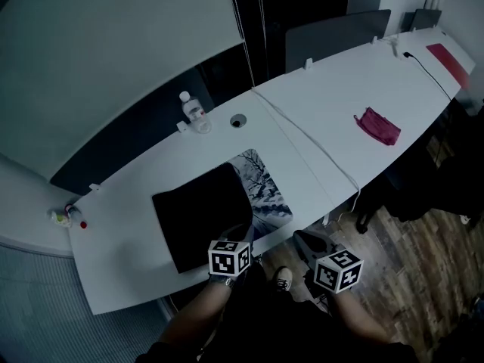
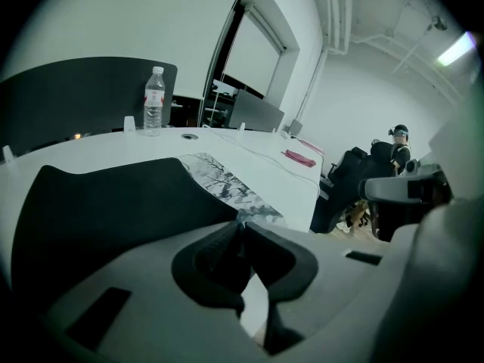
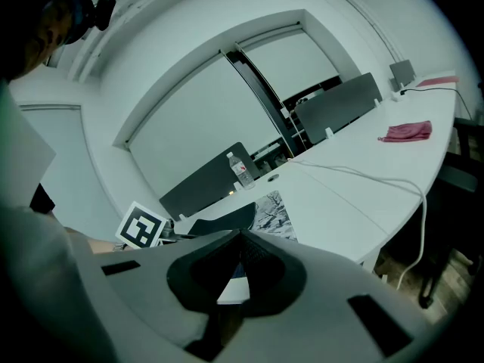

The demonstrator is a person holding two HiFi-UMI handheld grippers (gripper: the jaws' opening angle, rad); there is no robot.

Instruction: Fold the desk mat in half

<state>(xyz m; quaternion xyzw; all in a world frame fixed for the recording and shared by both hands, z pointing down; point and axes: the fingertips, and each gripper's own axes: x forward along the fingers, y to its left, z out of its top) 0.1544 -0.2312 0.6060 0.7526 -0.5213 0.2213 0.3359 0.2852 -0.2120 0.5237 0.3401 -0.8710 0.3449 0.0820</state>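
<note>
While half-folded, mat [image 1: 198, 216] between left fingers [image 2: 216, 254].

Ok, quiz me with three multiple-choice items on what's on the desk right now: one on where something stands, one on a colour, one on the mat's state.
1. Where does the water bottle stand?
A. on the floor
B. on the desk, near its far edge, beside the round cable hole
C. on a chair

2. What colour is the cloth lying on the desk?
A. green
B. yellow
C. pinkish red

3. How does the desk mat lie?
A. flat, with its print fully showing
B. partly folded over, its dark underside covering part of the print
C. rolled into a tube

Answers:
1 B: the head view shows the bottle upright on the white top, next to the hole.
2 C: it shows pinkish red in the head view and the right gripper view.
3 B: a black flap lies over the tree print, and only a strip of print shows.
</note>
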